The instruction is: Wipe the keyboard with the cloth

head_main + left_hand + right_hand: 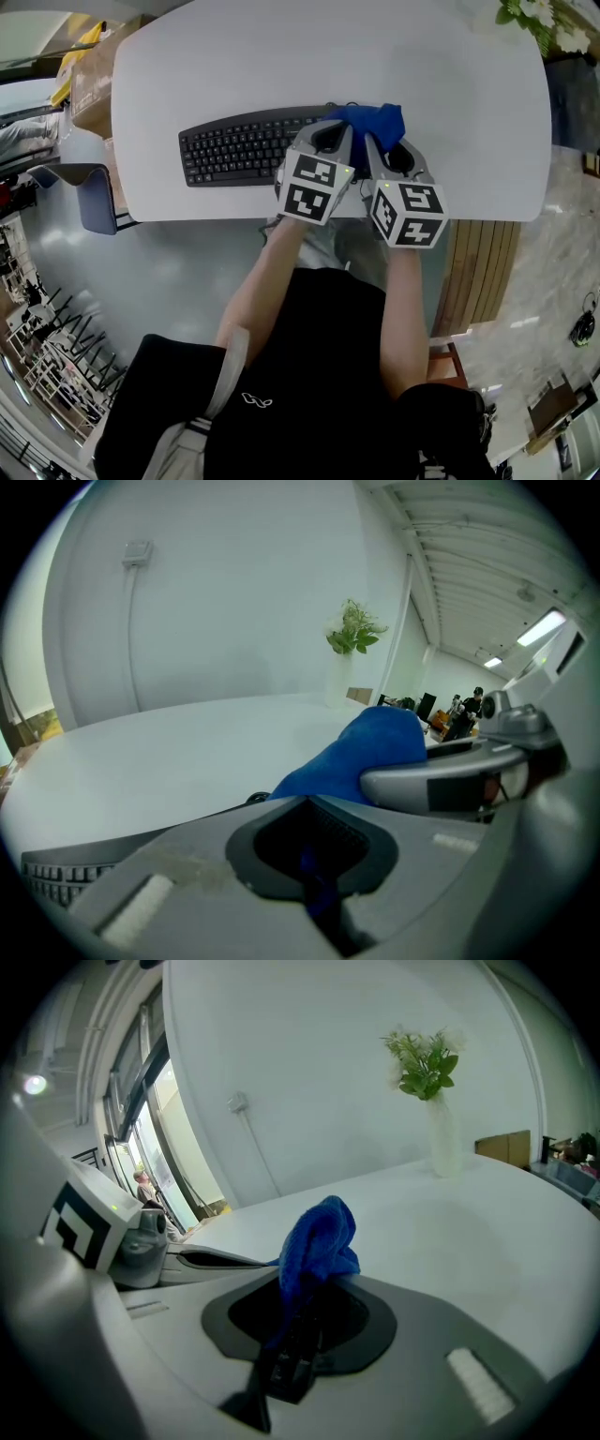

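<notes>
Keyboard [239,148] runs lengthwise along the near edge of the table [450,84], stretching left from the cloth [377,120] at its right end. Our left gripper [333,133] and right gripper [390,146] both pinch that cloth, jaws closed.

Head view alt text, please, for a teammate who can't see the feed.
From above, the left tool and right tool, side by side, both pinch a bunched blue cloth at the right end of a black keyboard. The keyboard lies near the front edge of a white table.
</notes>
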A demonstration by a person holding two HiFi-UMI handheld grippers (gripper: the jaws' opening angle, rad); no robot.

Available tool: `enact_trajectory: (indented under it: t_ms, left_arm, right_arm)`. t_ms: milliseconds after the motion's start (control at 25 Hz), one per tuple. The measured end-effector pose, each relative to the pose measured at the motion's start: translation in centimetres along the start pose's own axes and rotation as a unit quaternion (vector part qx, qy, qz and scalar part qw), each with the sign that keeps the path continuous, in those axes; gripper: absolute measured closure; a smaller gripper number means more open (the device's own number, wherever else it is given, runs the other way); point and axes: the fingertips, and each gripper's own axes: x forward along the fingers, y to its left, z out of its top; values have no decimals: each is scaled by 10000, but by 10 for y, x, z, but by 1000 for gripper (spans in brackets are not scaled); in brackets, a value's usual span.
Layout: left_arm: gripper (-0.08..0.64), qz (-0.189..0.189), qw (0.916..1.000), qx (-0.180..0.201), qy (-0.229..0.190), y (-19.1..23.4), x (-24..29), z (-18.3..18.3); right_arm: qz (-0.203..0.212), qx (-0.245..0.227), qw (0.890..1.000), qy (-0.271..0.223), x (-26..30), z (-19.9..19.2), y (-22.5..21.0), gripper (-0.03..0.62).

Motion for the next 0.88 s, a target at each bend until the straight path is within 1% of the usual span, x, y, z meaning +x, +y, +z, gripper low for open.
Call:
enact_trajectory:
  t_ms: [160, 320, 480, 600, 720, 880]
  left_arm:
    - [563, -136, 9999, 98, -3, -16, 6, 5]
    - [564, -236, 9997, 96, 8, -27, 12, 5]
    - [563, -250, 9997, 44, -39, -30, 9, 7]
    - [563, -135, 9997, -8, -204, -22, -3, 14]
    - [563, -30, 9989, -179, -440, -5, -26, 21]
    - [564, 363, 9944, -499, -853, 35, -68, 30]
  right_arm:
    - [-164, 145, 9998, -16, -7, -2, -18, 509]
    - [-287, 243, 9993, 28, -11, -8, -31, 509]
    - [-321, 164, 9993, 14, -15, -3, -30, 509]
    - [-210, 20, 9996, -162, -21, 17, -15, 511]
    - [-31, -132, 9994, -331, -25, 38, 12, 511]
    - [402, -380, 9973, -484, -15, 65, 60, 511]
